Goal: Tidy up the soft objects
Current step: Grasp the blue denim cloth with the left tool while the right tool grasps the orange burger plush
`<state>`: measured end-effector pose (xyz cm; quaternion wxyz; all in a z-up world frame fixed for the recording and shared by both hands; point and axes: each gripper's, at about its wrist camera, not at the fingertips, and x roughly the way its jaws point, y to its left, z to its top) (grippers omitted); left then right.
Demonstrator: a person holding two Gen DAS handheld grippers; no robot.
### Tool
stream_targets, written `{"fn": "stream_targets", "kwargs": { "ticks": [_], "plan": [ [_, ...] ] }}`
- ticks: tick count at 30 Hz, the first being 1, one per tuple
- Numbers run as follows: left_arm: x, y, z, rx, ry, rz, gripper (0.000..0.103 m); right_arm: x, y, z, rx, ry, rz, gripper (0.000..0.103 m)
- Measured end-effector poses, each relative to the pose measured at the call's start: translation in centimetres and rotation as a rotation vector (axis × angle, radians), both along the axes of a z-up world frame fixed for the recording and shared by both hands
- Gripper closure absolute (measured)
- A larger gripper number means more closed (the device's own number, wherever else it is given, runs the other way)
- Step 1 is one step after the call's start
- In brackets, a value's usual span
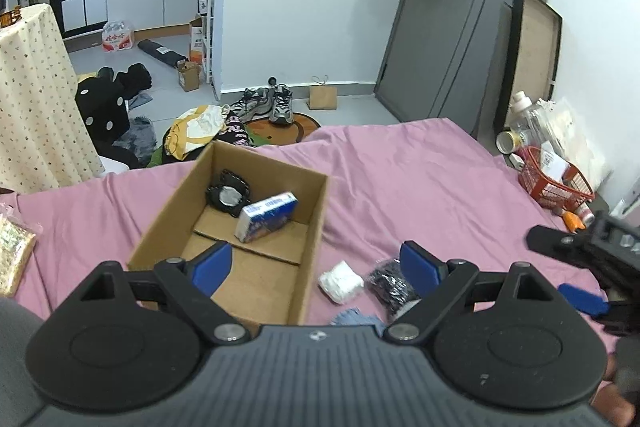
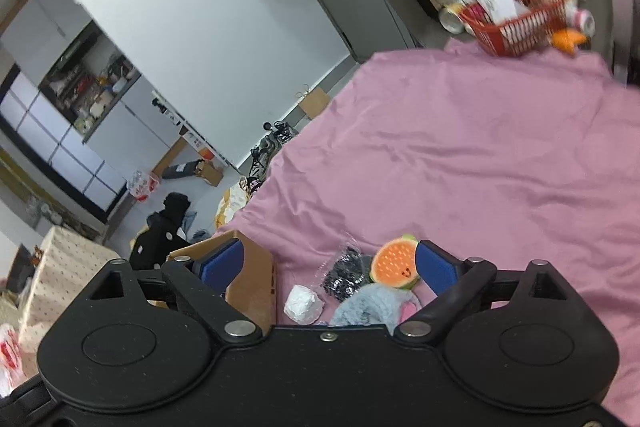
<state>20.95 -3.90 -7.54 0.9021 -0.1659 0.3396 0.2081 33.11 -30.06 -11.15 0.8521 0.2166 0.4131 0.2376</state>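
Both tools, left [image 1: 316, 267] and right [image 2: 328, 267], stand wide and hold nothing. The white wad [image 2: 303, 304], the black packet [image 2: 343, 273], the melon toy [image 2: 394, 263] and the grey plush [image 2: 370, 305] lie on the bed just beside the box [image 1: 256, 211]. All look light and soft; pinch each across its middle.

White wad [image 1: 341, 281], black packet [image 1: 390, 283], grey plush [image 2: 366, 305], orange slice toy [image 2: 394, 264] clustered beside cardboard box [image 1: 280, 183].
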Motion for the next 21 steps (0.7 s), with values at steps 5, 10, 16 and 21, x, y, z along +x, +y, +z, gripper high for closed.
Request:
{"fn": "stream_targets", "kwargs": {
  "ticks": [5, 10, 16, 21],
  "plan": [
    [0.0, -2.2, -1.2, 0.026, 0.017, 0.019, 0.014, 0.7, -1.5, -3.4, 0.042, 0.051, -0.039, 0.012],
    [0.4, -3.8, -2.9, 0.009, 0.042, 0.052, 0.017, 1.2, -3.1, -4.8, 0.092, 0.085, -0.045, 0.015],
    [1.2, -4.8, -4.8, -0.021, 0.068, 0.128, 0.022, 2.2, -3.8, -6.5, 0.133, 0.132, -0.024, 0.023],
    [1.7, -5.1, -6.6, -0.064, 0.093, 0.181, 0.031, 2.6, -4.0, -7.5, 0.156, 0.155, 0.013, 0.028]
  ]
}}
